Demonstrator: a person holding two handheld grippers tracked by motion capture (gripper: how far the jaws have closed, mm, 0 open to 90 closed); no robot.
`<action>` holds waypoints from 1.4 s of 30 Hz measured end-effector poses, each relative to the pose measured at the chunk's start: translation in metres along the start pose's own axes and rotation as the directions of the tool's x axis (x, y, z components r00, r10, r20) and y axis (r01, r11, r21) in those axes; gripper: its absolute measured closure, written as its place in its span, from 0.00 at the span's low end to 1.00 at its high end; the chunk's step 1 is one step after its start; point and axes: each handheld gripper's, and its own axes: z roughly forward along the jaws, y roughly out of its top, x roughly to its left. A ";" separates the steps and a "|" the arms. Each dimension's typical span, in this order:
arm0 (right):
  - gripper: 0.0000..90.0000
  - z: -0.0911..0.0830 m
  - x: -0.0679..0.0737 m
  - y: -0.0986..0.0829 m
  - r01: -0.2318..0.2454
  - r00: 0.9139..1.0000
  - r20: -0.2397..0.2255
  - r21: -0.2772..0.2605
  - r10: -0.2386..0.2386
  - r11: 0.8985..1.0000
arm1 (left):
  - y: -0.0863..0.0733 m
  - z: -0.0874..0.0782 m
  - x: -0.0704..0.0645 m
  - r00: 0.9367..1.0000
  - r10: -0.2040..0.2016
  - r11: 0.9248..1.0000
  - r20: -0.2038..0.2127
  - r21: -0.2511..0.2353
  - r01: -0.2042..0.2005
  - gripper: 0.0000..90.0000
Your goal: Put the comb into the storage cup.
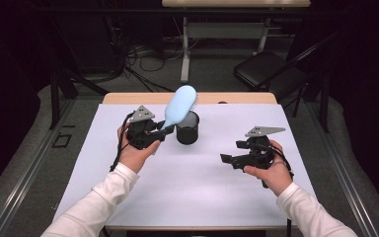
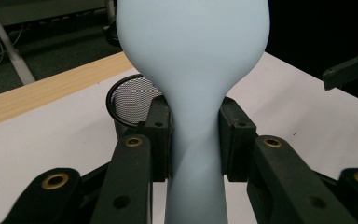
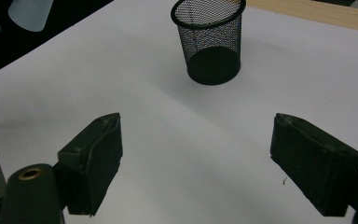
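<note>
On a white-covered wooden table in a dark room, the left gripper clamps a blue hairbrush beside a mesh cup; the right gripper gapes empty.

Probably a lab: floor cables, folding chair (dark surroundings).

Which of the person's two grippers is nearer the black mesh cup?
Left. The left gripper, holding the blue hairbrush, sits right beside the mesh cup; the right gripper waits farther off, open.

I see white long sleeves, black two-jaw grippers with brass-ringed screw holes, grey three-cornered plates, and trailing black cables.
</note>
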 end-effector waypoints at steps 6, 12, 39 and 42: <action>0.20 0.001 -0.001 0.012 -0.002 1.000 0.000 0.008 0.002 1.000 | 0.000 0.000 -0.001 1.000 -0.005 1.000 0.001 -0.003 0.005 0.77; 0.20 0.003 0.000 0.026 0.001 1.000 -0.002 0.011 -0.001 1.000 | 0.001 0.000 -0.001 1.000 -0.003 1.000 0.001 -0.007 0.003 0.77; 0.20 0.036 0.006 0.082 0.013 1.000 -0.024 0.053 -0.012 0.998 | 0.003 0.009 0.002 1.000 -0.019 0.999 -0.005 -0.043 0.019 0.77; 0.20 0.038 0.009 0.088 0.008 0.999 -0.031 0.058 -0.006 0.998 | 0.004 0.010 0.001 1.000 -0.012 0.999 -0.007 -0.044 0.012 0.77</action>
